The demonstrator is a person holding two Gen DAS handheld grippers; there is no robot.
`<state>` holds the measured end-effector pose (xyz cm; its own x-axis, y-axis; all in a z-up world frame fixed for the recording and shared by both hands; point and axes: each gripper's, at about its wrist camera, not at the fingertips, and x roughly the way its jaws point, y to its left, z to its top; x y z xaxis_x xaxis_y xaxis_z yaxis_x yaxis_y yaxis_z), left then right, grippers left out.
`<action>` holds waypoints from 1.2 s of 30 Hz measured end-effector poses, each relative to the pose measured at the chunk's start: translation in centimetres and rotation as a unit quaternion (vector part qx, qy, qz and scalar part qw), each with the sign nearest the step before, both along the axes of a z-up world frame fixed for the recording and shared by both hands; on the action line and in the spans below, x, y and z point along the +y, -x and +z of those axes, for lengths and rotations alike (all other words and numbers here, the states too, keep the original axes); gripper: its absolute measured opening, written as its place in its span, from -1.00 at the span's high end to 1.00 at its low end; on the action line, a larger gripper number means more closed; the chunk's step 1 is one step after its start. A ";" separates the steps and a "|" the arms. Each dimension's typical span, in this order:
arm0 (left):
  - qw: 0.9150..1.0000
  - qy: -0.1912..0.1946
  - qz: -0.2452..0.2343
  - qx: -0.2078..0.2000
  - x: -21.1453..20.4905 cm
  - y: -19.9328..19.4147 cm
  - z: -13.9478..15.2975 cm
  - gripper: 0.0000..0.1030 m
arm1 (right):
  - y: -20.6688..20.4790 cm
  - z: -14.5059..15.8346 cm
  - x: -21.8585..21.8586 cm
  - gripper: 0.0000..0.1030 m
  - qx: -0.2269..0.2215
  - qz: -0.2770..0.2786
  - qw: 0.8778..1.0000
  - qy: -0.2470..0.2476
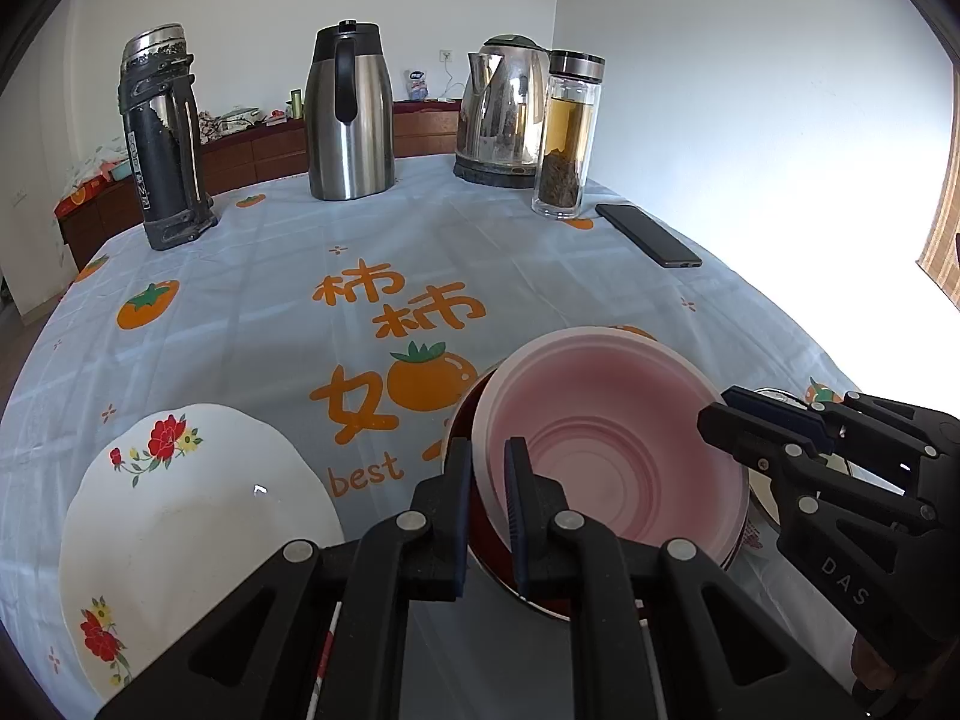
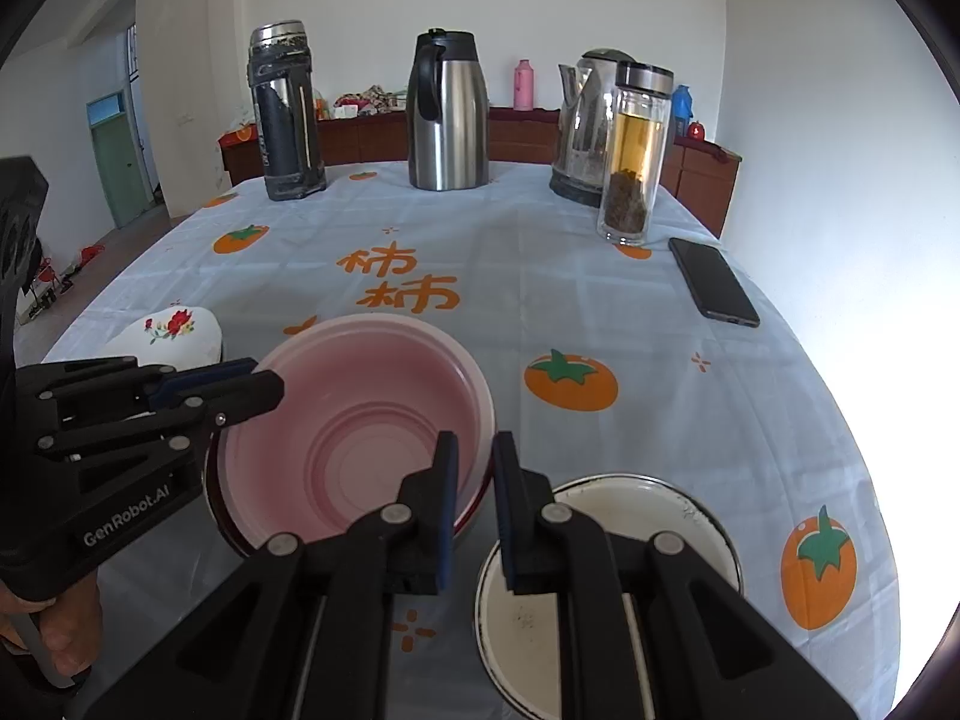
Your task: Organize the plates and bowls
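A pink bowl [image 1: 606, 438] [image 2: 366, 420] sits nested in a dark red bowl [image 1: 465, 414] [image 2: 216, 516] on the table. My left gripper [image 1: 487, 516] straddles the bowls' near-left rim, jaws narrowly apart; whether it grips is unclear. My right gripper [image 2: 475, 510] straddles the right rim of the pink bowl, jaws narrowly apart; it also shows in the left wrist view [image 1: 774, 426]. A white flowered plate [image 1: 192, 528] [image 2: 174, 330] lies to the left. A white enamel plate [image 2: 612, 588] with a dark rim lies to the right.
At the far side stand a black flask [image 1: 162, 138], a steel thermos jug [image 1: 348, 114], an electric kettle [image 1: 504, 114] and a glass tea bottle [image 1: 567, 138]. A black phone [image 1: 648, 234] lies at the right. The tablecloth [image 1: 360, 276] is light blue with orange fruit.
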<state>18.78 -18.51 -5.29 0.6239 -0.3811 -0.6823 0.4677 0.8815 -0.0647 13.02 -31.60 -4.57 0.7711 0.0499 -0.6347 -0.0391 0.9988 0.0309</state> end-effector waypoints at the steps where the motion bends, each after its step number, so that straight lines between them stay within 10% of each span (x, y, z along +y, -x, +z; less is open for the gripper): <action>1: 1.000 0.000 0.000 0.000 0.0 0.0 0.0 0.76 | 0.0 0.0 0.0 0.76 0.000 0.000 1.000 0.000; 36: 1.000 0.020 -0.003 0.012 0.3 -0.3 0.0 0.76 | -0.7 -0.2 -0.7 0.76 0.011 0.003 1.000 -0.003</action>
